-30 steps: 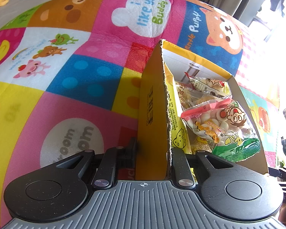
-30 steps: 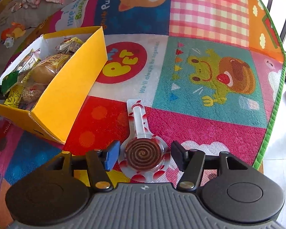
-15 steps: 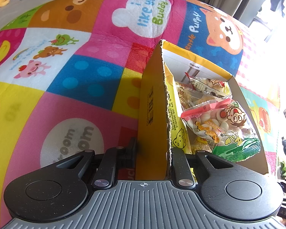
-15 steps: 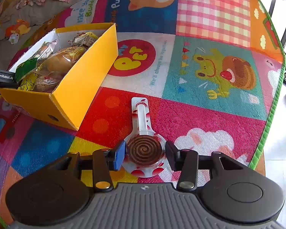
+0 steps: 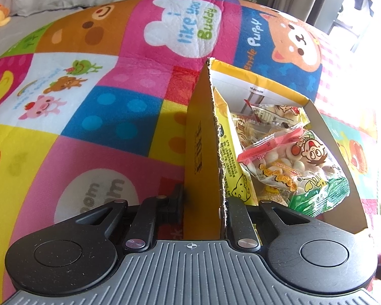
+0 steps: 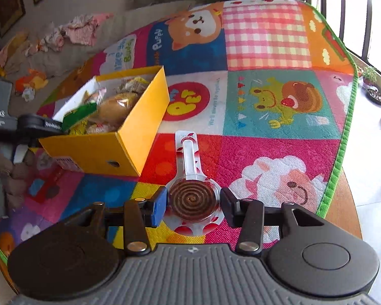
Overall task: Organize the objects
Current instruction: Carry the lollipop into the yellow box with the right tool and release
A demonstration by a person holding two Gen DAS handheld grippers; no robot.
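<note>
Left gripper [image 5: 204, 203] clamped on yellow cardboard box [image 6: 129, 142] wall; snack packets [image 5: 287, 160] inside. Right gripper [image 6: 193, 204] spread wide, straddling wrapped spiral lollipop [image 6: 191, 198] flat on play mat [image 6: 266, 101], beside box.

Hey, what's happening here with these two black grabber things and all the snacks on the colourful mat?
A person is tidying snacks with two handheld grippers. The left gripper is clamped on a side wall of the yellow cardboard box, which holds snack packets. The right gripper straddles the round head of a wrapped brown spiral lollipop lying on the patchwork play mat; its fingers aren't visibly gripping it yet.
</note>
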